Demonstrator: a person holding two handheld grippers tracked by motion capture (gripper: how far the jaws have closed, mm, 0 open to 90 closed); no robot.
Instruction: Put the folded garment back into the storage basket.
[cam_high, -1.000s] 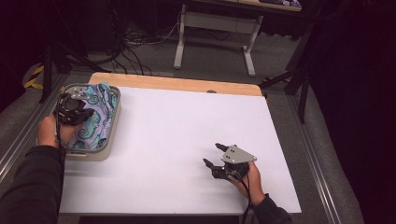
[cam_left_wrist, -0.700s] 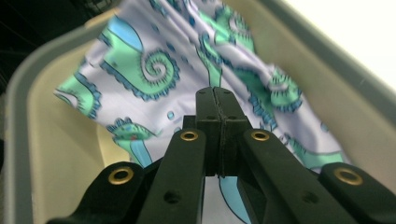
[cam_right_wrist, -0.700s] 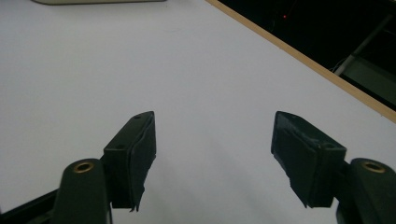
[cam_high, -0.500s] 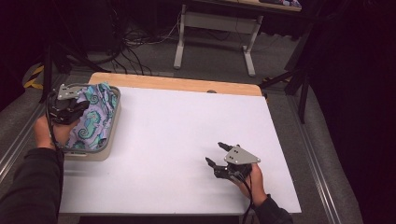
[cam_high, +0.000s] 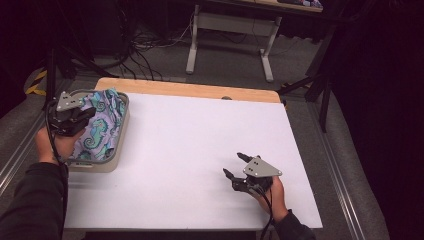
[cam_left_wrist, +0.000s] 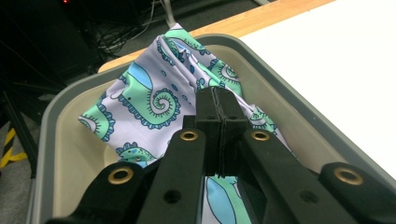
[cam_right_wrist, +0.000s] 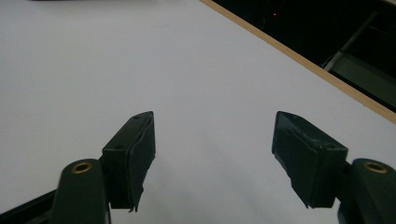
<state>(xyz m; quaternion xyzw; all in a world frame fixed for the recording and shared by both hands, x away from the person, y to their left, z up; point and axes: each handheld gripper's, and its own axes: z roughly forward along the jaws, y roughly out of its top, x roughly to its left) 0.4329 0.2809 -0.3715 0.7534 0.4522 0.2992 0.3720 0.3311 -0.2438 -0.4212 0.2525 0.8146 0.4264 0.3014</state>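
My left hand-held gripper (cam_left_wrist: 219, 135) is clamped on the seahorse-print cloth (cam_left_wrist: 154, 93), which sits bunched in the grey tray (cam_high: 121, 131). I want a slow, straight lift clear of the rim. My right hand-held gripper (cam_right_wrist: 212, 154) waits open over the worktop (cam_high: 200, 150).

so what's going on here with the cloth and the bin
A person holds a two-jaw gripper in each hand at a white-topped table. The left gripper is shut on a lilac fabric printed with teal seahorse swirls, which sits bunched inside a grey plastic bin at the table's left edge; part of the fabric stands up in a peak. The right gripper rests on the bare white surface near the front right, its fingers apart with nothing between them.
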